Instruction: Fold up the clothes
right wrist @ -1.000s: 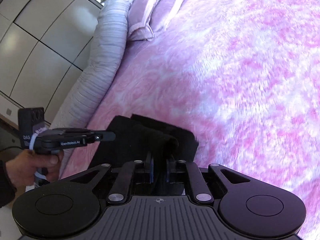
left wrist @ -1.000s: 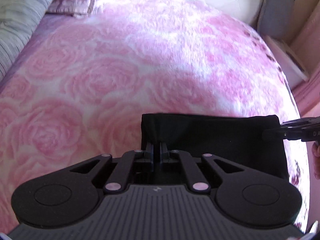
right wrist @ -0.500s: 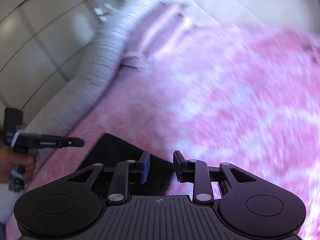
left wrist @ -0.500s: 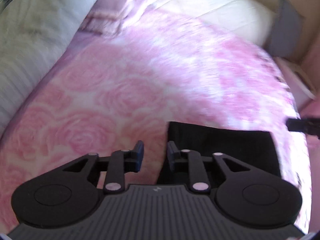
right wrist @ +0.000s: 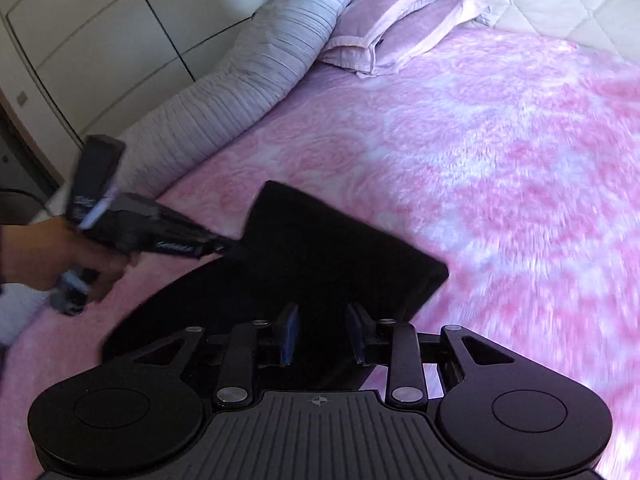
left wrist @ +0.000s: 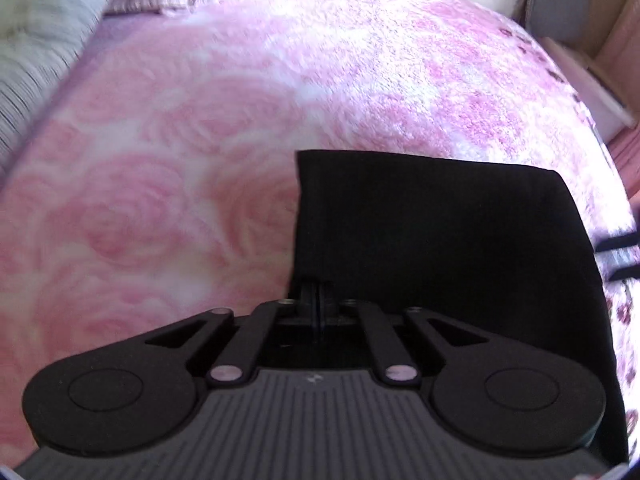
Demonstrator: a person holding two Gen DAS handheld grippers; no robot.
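The left claw (left wrist: 318, 300) pinches the black cloth (left wrist: 440, 240) at its 7 o'clock edge, but the right claw (right wrist: 322, 338) is apart, holding nothing, so a pull could spoil the fold.

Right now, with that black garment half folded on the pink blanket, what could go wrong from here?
The left gripper is shut at the left edge of the black garment, while the right gripper stands open above it, gripping nothing. A one-sided pull could drag the fold askew. The garment also lies near the edge of the pink blanket, so a tug could slide it off. On the fluffy pile, the open fingers might pinch blanket along with cloth.
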